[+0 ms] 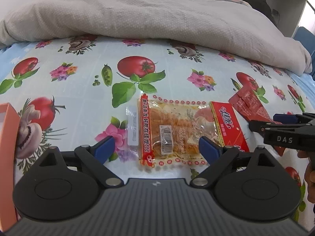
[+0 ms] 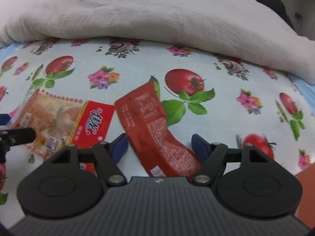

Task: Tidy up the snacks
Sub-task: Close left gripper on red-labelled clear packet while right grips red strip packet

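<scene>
A clear snack pack with red ends (image 1: pixel 183 129) lies flat on the tomato-print cloth (image 1: pixel 78 90). My left gripper (image 1: pixel 157 147) is open, its blue fingers either side of the pack's near edge. A long red snack packet (image 2: pixel 155 129) lies slanted to the right of the clear pack (image 2: pixel 59 122). My right gripper (image 2: pixel 159 147) is open with its blue fingers either side of the red packet's near end. The right gripper also shows in the left wrist view (image 1: pixel 275 123), over the red packet (image 1: pixel 250 106).
An orange box (image 1: pixel 7 149) stands at the far left edge of the left wrist view. A thick grey blanket (image 1: pixel 137 15) lies across the back of the cloth. An orange-brown corner (image 2: pixel 307 192) shows at the right edge of the right wrist view.
</scene>
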Motion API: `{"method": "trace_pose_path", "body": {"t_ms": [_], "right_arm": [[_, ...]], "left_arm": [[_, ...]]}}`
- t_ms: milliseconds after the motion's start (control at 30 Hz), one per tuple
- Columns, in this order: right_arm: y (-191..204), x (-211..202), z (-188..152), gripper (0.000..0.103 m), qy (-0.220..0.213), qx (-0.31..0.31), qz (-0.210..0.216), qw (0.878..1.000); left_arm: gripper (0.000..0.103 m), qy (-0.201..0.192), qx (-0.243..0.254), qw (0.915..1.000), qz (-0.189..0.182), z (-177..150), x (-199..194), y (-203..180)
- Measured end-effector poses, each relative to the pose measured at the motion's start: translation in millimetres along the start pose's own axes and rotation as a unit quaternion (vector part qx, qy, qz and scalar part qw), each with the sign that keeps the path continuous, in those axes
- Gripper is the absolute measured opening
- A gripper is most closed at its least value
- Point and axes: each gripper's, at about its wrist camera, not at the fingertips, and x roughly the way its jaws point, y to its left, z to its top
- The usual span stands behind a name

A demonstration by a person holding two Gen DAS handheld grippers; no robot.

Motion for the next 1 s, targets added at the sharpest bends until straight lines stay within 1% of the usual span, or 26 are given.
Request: {"method": "trace_pose_path", "body": {"t_ms": [67, 133, 200, 300, 367, 467, 500, 567, 667, 733, 867, 933, 1000], "right_arm": [[-4.1, -0.2, -1.3, 0.071, 0.003, 0.018, 0.013, 1.000], [-2.3, -2.3, -3.2, 0.064, 0.000, 0.010, 0.020, 1.000], [-1.8, -3.8, -3.9, 0.052, 0.000, 0.010, 0.028, 1.000], [0.9, -5.8, -5.0, 0.044, -0.001, 0.007, 0.026, 1.000], [3.3, -7.3, -5.9, 0.041, 0.000, 0.005, 0.025, 1.000], [7.1, -10.1, -8.9, 0.040, 0.001, 0.002, 0.024, 1.000], [8.1, -11.2, -10.4, 0.040, 0.001, 0.001, 0.025, 1.000], [9.4, -13.1, -13.5, 0.040, 0.002, 0.000, 0.026, 1.000], [10.4, -16.4, -17.0, 0.040, 0.004, 0.000, 0.027, 1.000], [11.1, -18.0, -19.7, 0.040, 0.004, -0.002, 0.026, 1.000], [11.7, -22.4, -25.6, 0.040, 0.005, -0.005, 0.025, 1.000], [12.2, -25.4, -28.7, 0.040, 0.007, -0.007, 0.024, 1.000], [13.8, -29.8, -32.8, 0.040, 0.008, -0.015, 0.022, 1.000]], "left_arm": [[0.094, 0.001, 0.006, 1.0000, -0.004, 1.4, 1.5, -0.9], [0.093, -0.005, 0.002, 0.9999, -0.010, 1.8, 2.7, 0.2], [0.093, -0.007, 0.001, 0.9999, -0.009, 2.5, 4.9, 1.3], [0.093, -0.009, 0.002, 0.9999, -0.012, 3.2, 6.3, 1.7], [0.091, -0.007, 0.015, 0.9999, -0.004, 3.5, 7.4, -2.2], [0.087, -0.005, 0.040, 0.9992, 0.000, 1.3, 7.8, -10.2], [0.083, -0.008, 0.049, 0.9988, 0.000, -0.8, 7.9, -12.9], [0.082, -0.015, 0.076, 0.9969, 0.014, -6.6, 9.2, -20.3], [0.076, -0.017, 0.068, 0.9975, 0.012, -7.3, 7.5, -20.9], [0.070, -0.019, 0.065, 0.9976, 0.011, -7.9, 6.5, -21.3], [0.061, -0.021, 0.070, 0.9973, 0.008, -10.5, 3.5, -24.2], [0.052, -0.018, 0.068, 0.9975, 0.003, -11.2, 0.8, -24.9], [0.048, -0.019, 0.066, 0.9976, 0.001, -14.3, -3.1, -26.5]]}}
